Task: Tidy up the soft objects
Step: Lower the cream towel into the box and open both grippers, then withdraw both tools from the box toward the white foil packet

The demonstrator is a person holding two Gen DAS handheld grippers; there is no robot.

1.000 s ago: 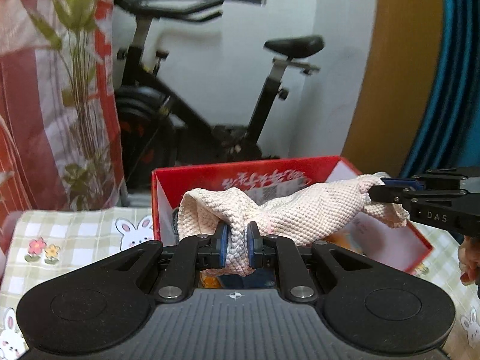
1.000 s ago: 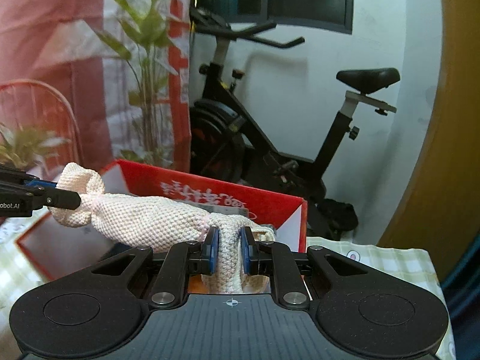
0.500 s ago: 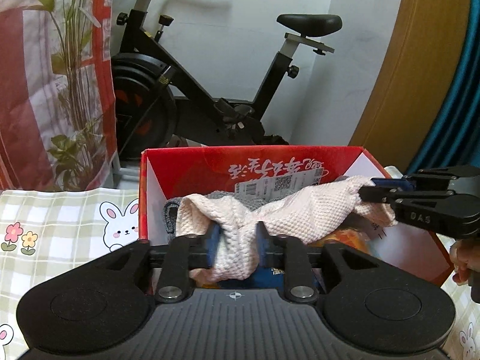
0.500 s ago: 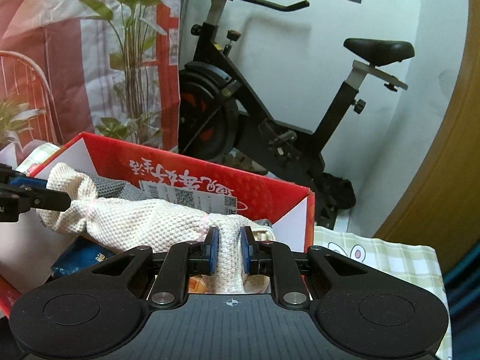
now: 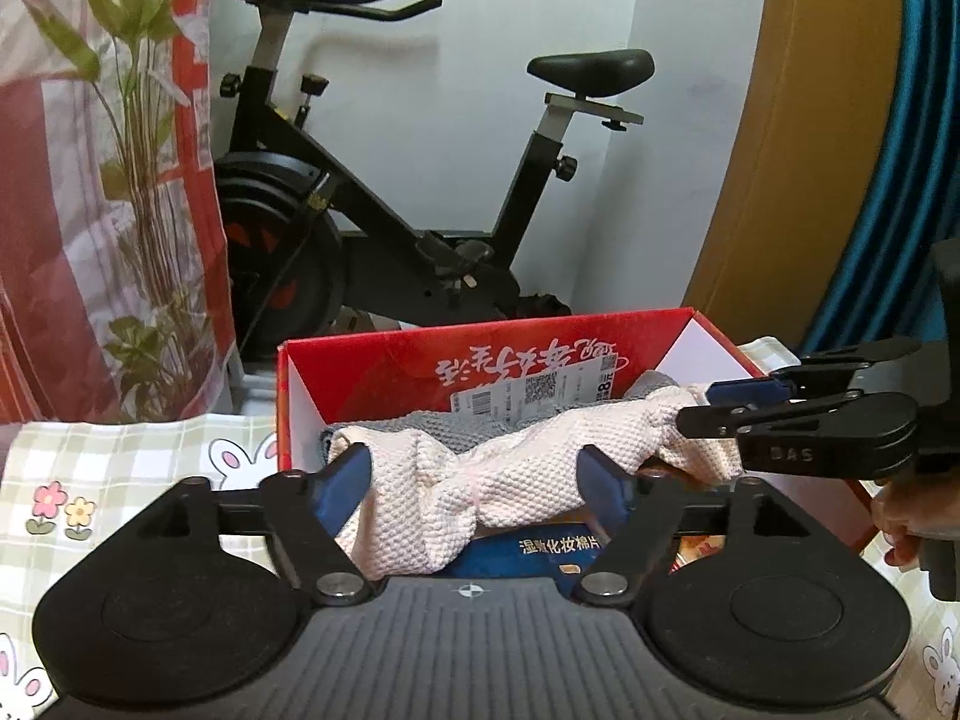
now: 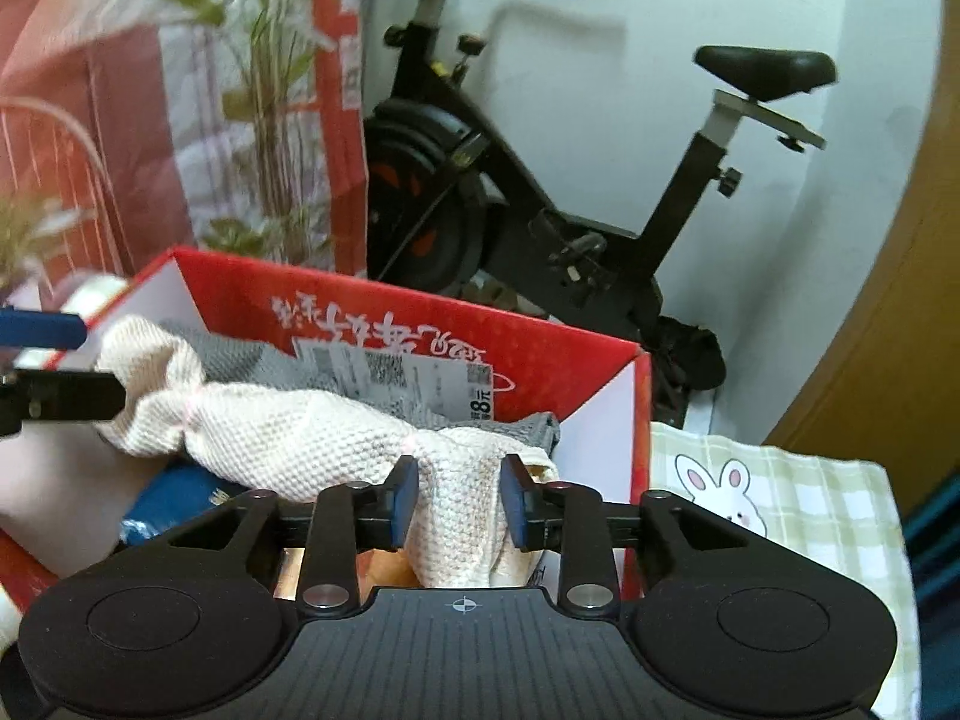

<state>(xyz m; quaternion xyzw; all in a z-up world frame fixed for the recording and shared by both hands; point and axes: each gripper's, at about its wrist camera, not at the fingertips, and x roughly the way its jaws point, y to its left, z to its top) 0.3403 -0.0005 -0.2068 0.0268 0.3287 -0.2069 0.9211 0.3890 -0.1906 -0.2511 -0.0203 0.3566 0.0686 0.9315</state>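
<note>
A cream waffle-knit cloth (image 5: 510,468) lies stretched across the open red box (image 5: 372,378), on top of a grey cloth (image 5: 432,426) and a blue pack (image 5: 540,546). My left gripper (image 5: 474,474) is opening wide; the cloth's left end sags loose between its blue pads, which do not press on it. My right gripper (image 6: 459,474) is opening too, and the cloth's other end (image 6: 456,510) fills the narrow gap between its pads. From the left wrist the right gripper (image 5: 696,405) shows at the box's right side. From the right wrist the left gripper (image 6: 99,363) shows at the red box's (image 6: 420,312) left.
The box stands on a green checked tablecloth with rabbits (image 5: 120,468). Behind it are a black exercise bike (image 5: 420,228), a red curtain with a plant print (image 5: 90,180) and a wooden door frame (image 5: 780,180). A person's hand (image 5: 900,510) holds the right gripper.
Both grippers have come down with the cloth from above the box into it. The left jaws went from shut on the cloth to wide apart, and the right jaws have parted a little.
</note>
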